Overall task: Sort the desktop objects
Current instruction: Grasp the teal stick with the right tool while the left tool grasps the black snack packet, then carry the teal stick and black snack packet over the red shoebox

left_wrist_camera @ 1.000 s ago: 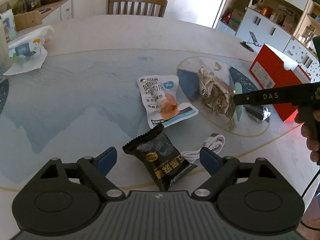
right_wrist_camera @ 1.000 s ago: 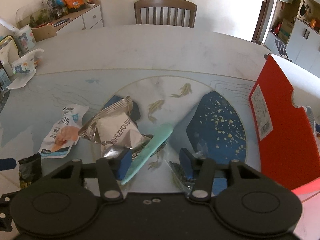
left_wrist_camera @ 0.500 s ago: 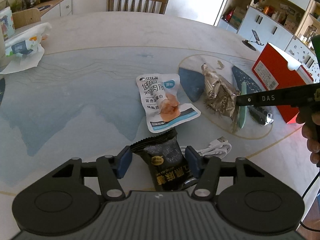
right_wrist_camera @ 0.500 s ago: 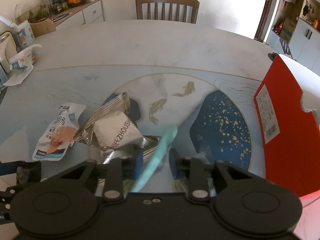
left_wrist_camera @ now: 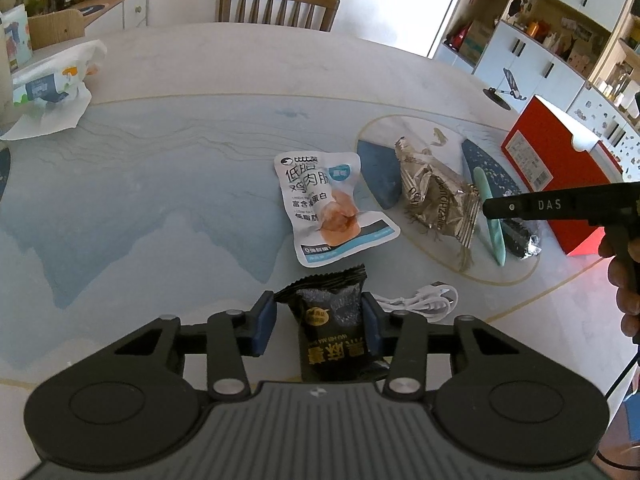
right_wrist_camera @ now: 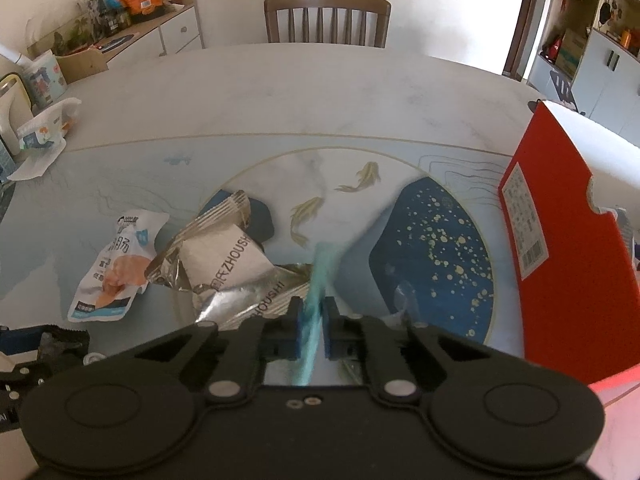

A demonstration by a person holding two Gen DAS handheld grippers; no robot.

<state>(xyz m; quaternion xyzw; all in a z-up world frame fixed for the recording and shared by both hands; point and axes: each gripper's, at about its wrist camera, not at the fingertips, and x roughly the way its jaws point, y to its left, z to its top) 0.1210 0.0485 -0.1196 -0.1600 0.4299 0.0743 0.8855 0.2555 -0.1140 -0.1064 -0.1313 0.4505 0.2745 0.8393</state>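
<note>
At nine o'clock on the marble-patterned tabletop [left_wrist_camera: 168, 184] a crumpled white wrapper [left_wrist_camera: 48, 92] lies well clear of the work. The left tongs [left_wrist_camera: 320, 322] are closing on a glossy black snack packet [left_wrist_camera: 334, 328] with gold lettering and a serrated top edge; the right blue pad presses its side, and whether the left pad touches yet is unclear. Just beside it at three o'clock lies a coiled white cable [left_wrist_camera: 426, 300]. At twelve o'clock lies a flat white pouch [left_wrist_camera: 326, 208] printed with Chinese characters and an orange food picture. Further right a creased silver foil bag [right_wrist_camera: 224, 264] reads "ZHOUSHI". The right tongs [right_wrist_camera: 312, 328], marked "DAS" on the side, are pressed together pinching a slim mint-green stick [right_wrist_camera: 318, 288], its far tip blurred. At three o'clock stands a red cardboard box [right_wrist_camera: 568, 272] bearing a white barcode label.
</note>
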